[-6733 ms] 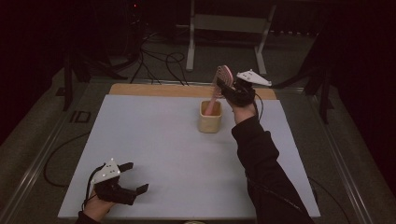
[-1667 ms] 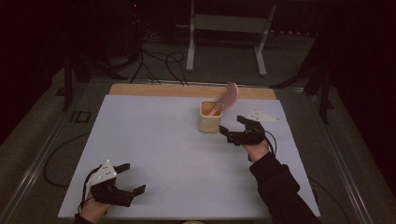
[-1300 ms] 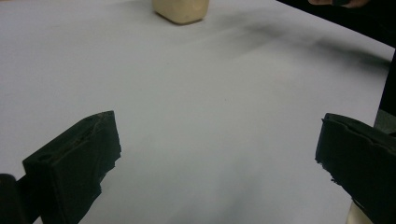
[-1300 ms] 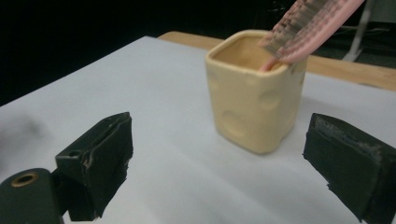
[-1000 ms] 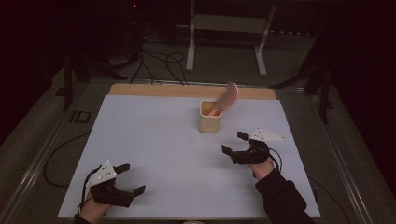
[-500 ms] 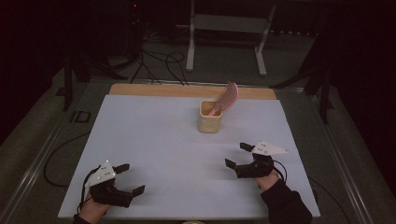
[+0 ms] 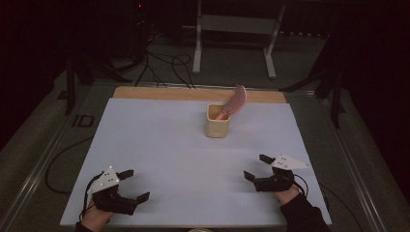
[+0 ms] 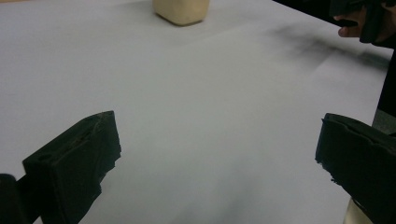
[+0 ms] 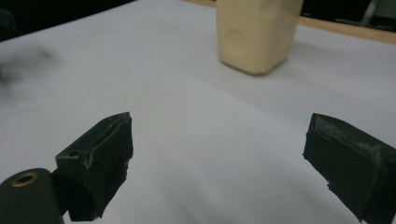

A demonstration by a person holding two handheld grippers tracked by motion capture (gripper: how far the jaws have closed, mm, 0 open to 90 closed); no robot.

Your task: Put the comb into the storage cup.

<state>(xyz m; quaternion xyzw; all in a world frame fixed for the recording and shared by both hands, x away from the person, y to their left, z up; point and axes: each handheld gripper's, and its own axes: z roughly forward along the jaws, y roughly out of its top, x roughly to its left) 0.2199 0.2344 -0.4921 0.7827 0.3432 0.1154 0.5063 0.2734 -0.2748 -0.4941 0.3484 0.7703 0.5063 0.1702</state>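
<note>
A: What has been changed?

B: The right claw (image 7: 255,168) has been pulled back from the cup (image 7: 217,121) to the near right corner of the surface (image 7: 159,145). The pink brush (image 7: 233,101) has been left standing in the cup, handle down, leaning toward the far right.

A: What is meant by that?

B: The putting-in looks done. The brush is no longer held.

A: How are the claws set?

B: Both are spread wide and nothing is held. In the right gripper view only bare surface is seen between the jaws. The same is seen with the left claw (image 7: 134,185), which is rested at the near left corner.

A: Where is the cup from the right claw?

B: It is well apart, toward the far edge near the middle. In the right gripper view the cup (image 9: 257,32) is seen ahead, past the open jaws.
</note>
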